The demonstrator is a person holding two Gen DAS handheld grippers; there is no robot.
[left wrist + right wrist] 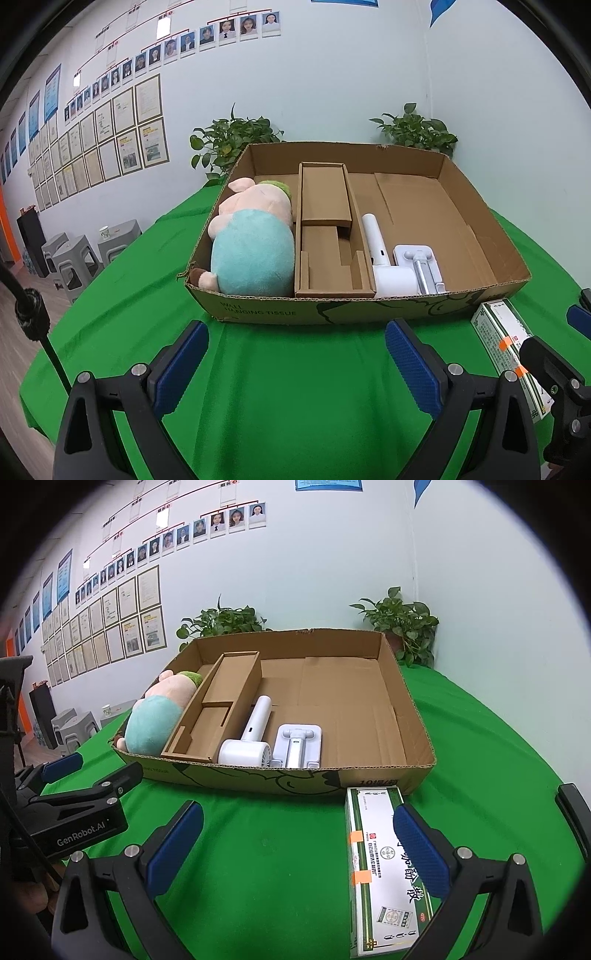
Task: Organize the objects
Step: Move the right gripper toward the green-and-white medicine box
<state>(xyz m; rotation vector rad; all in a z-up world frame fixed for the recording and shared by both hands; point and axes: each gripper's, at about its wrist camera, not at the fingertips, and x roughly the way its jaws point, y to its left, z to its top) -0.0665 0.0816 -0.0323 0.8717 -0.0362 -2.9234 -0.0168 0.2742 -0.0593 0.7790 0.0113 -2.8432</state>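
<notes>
A shallow cardboard tray (476, 225) (402, 716) stands on the green cloth. In it lie a plush pig (255, 240) (155, 720) at the left, a cardboard insert (325, 236) (218, 709), a white handheld fan (384, 258) (251, 738) and a white stand (421, 266) (299, 742). A green-and-white medicine box (380, 867) (506, 350) lies on the cloth in front of the tray's right corner. My left gripper (295, 365) is open and empty before the tray. My right gripper (295, 845) is open, its right finger over the medicine box.
The table's green cloth (288, 406) slopes off at the left edge. Two potted plants (232, 144) (417, 129) stand behind the tray. Grey stools (74, 254) stand on the floor at left. Framed papers hang on the wall.
</notes>
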